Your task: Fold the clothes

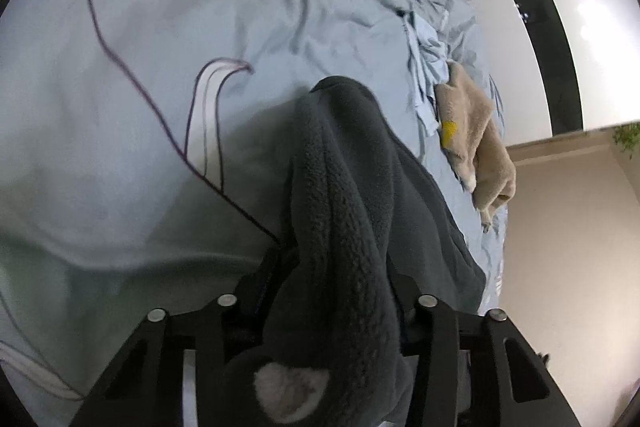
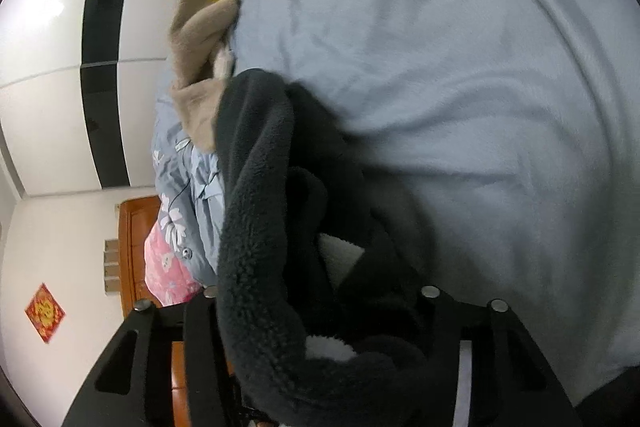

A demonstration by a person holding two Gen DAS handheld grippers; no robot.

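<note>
A dark grey fleece garment (image 1: 344, 195) hangs over my left gripper (image 1: 332, 267), which is shut on it; the fabric hides the fingertips. The same dark fleece (image 2: 260, 227) drapes over my right gripper (image 2: 320, 291), which is also shut on it, with white lining showing near the jaws. The garment is held above a light blue bedsheet (image 1: 140, 107) that also shows in the right wrist view (image 2: 460, 67). A tan fleece garment (image 1: 476, 135) lies crumpled at the bed's edge and also shows in the right wrist view (image 2: 200, 39).
A crumpled light blue cloth (image 1: 428, 67) lies beside the tan garment. A floral quilt (image 2: 188, 195) and pink bedding (image 2: 164, 275) are bunched by a wooden headboard (image 2: 136, 239). A white and black wardrobe (image 2: 60, 67) stands beyond the bed.
</note>
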